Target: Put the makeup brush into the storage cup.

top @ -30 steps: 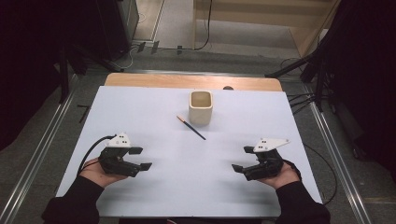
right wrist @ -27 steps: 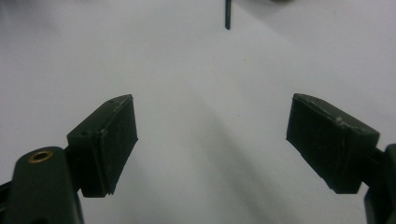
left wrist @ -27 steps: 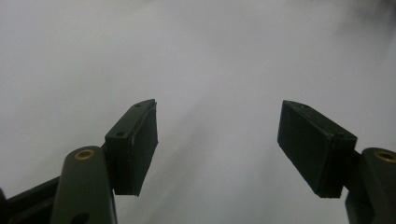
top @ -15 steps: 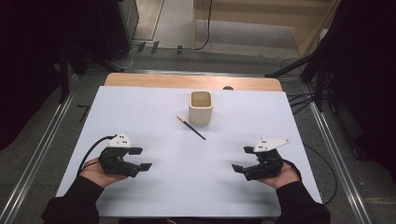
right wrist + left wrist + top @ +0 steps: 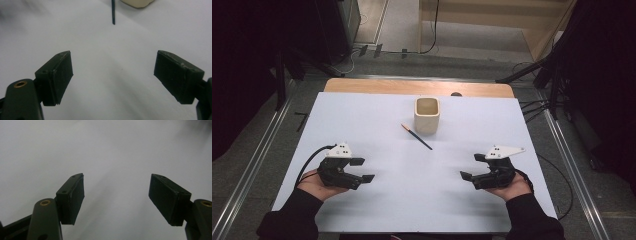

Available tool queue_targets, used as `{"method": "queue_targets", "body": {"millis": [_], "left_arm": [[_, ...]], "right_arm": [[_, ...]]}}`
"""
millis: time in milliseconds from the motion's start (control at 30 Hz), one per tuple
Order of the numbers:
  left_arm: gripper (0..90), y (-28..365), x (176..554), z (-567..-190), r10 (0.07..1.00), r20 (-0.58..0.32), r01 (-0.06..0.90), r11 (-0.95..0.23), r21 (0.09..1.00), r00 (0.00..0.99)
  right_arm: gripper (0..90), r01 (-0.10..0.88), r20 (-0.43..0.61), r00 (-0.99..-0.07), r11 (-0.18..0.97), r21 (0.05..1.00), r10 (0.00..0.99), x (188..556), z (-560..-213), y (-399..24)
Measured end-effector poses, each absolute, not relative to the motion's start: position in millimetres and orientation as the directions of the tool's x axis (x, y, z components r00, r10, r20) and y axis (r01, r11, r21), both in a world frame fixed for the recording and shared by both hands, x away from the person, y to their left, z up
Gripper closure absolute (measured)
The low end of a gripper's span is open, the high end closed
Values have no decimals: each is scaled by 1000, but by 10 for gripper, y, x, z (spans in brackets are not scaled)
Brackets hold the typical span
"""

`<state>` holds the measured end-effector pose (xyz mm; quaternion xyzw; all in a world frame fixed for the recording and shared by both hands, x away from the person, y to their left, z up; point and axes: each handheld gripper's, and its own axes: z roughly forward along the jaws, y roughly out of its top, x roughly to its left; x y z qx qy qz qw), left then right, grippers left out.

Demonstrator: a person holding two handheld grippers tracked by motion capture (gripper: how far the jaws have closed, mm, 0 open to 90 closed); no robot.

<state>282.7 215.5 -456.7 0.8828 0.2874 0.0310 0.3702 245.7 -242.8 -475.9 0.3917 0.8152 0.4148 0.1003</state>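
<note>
Two grippers rest low near the tabletop's (image 5: 362, 120) near corners, left gripper (image 5: 362, 170) and right gripper (image 5: 469, 167) both with fingers apart and empty, seemingly poised to start. The thin dark pencil-like stick (image 5: 417, 137) lies mid-tabletop, just beside the square cream ceramic cup (image 5: 427, 115) toward the far edge.

Open white table (image 5: 377, 200) is left between both sides — only cup (image 5: 427, 114) and pencil (image 5: 416, 136) are found mid-table.
</note>
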Motion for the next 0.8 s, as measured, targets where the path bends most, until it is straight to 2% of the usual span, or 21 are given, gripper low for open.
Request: {"method": "queue_targets", "body": {"millis": [333, 800], "left_arm": [[291, 2154, 2832, -4570, 529, -159, 485, -561, 671, 833], [291, 2154, 2836, -4573, 528, -162, 486, -562, 670, 834]], "right_arm": [[163, 540, 157, -627, 281, 793, 763, 2460, -4693, -2391], [164, 516, 144, -626, 269, 813, 767, 2509, -4675, -2294]]}}
